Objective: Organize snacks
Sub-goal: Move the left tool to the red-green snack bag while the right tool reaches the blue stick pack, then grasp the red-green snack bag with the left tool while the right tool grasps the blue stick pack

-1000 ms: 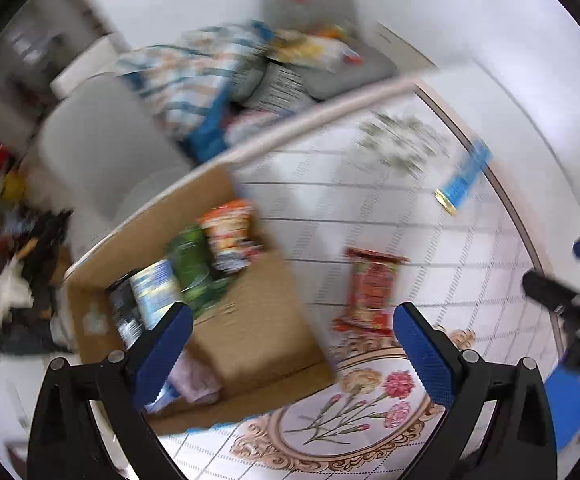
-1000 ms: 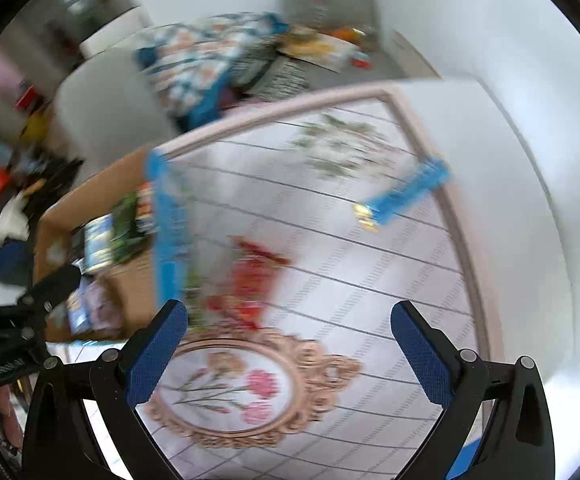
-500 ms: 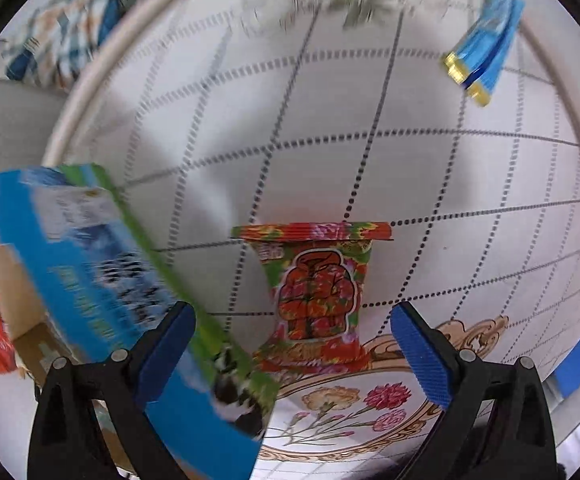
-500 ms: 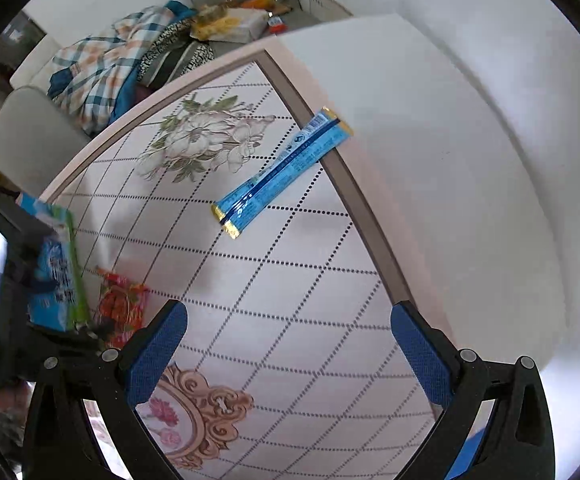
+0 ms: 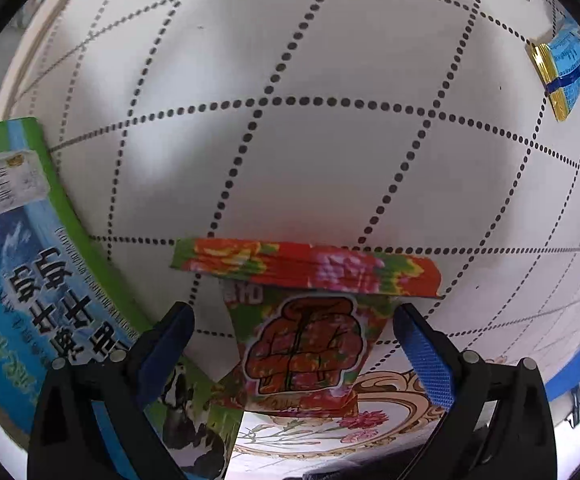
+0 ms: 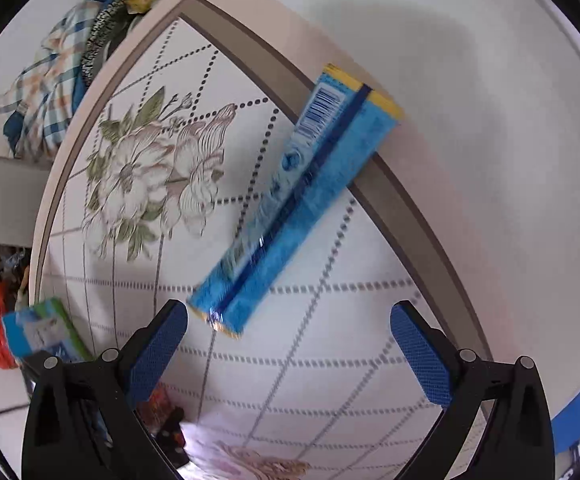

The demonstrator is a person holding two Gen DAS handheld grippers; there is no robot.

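White counter (image 5: 329, 152) with dotted diamond grid, printed flowers and a grey border band is filling both views; past its far edge a chair with plaid cloth (image 6: 46, 92) is showing. Red floral snack packet (image 5: 305, 320) is lying flat on the counter, long axis running away from the left camera, wide sealed end pointing away. Left gripper (image 5: 297, 350) is hovering over it, fingers spread wide, one on each side, not touching. Blue-green box (image 5: 38, 280) is lying just left of the packet. Long blue wrapper with gold ends (image 6: 293, 204) is lying diagonally, far end resting over the grey band, near end pointing at the right gripper (image 6: 290, 354), whose fingers are also spread wide, empty.
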